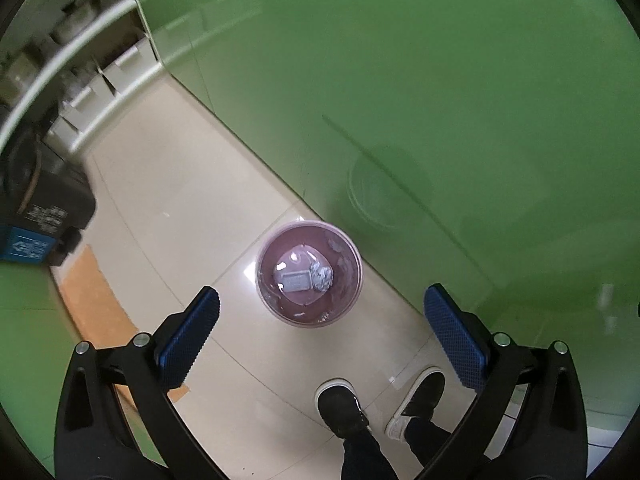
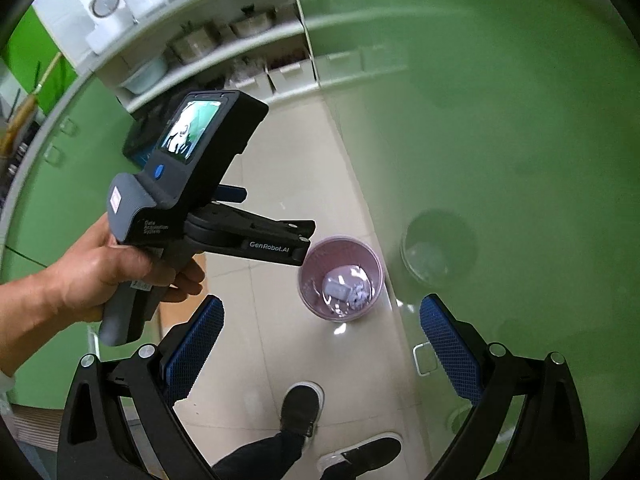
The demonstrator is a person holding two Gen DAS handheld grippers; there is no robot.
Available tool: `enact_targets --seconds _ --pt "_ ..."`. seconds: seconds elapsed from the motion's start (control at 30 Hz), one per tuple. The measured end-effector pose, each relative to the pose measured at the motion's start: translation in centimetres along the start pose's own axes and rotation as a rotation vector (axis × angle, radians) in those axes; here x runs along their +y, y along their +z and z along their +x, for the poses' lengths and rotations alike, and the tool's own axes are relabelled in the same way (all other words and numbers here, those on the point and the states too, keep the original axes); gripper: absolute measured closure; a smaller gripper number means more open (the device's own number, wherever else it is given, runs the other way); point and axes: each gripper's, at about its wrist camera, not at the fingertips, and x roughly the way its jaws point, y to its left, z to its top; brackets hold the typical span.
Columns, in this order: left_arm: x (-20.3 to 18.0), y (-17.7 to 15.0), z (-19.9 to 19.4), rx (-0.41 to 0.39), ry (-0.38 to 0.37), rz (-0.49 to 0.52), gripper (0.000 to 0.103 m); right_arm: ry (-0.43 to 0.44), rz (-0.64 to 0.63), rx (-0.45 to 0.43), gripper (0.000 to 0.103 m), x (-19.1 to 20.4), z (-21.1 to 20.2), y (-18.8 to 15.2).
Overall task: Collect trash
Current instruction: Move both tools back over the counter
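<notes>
Both grippers hang high over the glossy beige tile floor [image 1: 224,184], where the round pink bin [image 1: 309,273] stands just beside the smooth green cabinet front [image 1: 400,80], open tile all along its other side. The left gripper [image 1: 322,322] looks straight down with its ribbed blue pads [image 1: 188,336] spread wide and nothing between them, and the right gripper [image 2: 322,342] is just as wide and bare. Inside the bin lie a crumpled grey wad [image 1: 322,277] and a flat pale packet [image 1: 295,281], while the person's black shoes [image 1: 342,408] stand near it on the tile.
</notes>
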Motion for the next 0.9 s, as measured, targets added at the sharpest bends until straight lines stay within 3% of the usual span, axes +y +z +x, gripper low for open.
enact_targets --seconds 0.27,0.43,0.6,0.9 --pt "-1.0 0.6 -12.8 -0.095 0.018 0.011 0.003 0.010 0.011 -0.112 0.006 2.8 -10.6 1.3" --pt "-3.1 1.0 -19.2 -0.145 0.009 0.032 0.003 -0.018 0.033 -0.189 0.006 2.5 -16.6 2.0" --pt "-6.3 1.5 -24.6 -0.202 -0.013 0.073 0.003 -0.073 0.092 -0.253 0.006 -0.1 -21.8 2.4" --pt "-13.5 3.0 -30.4 -0.285 -0.060 0.155 0.003 -0.205 0.241 -0.357 0.006 -6.9 -28.8 1.2"
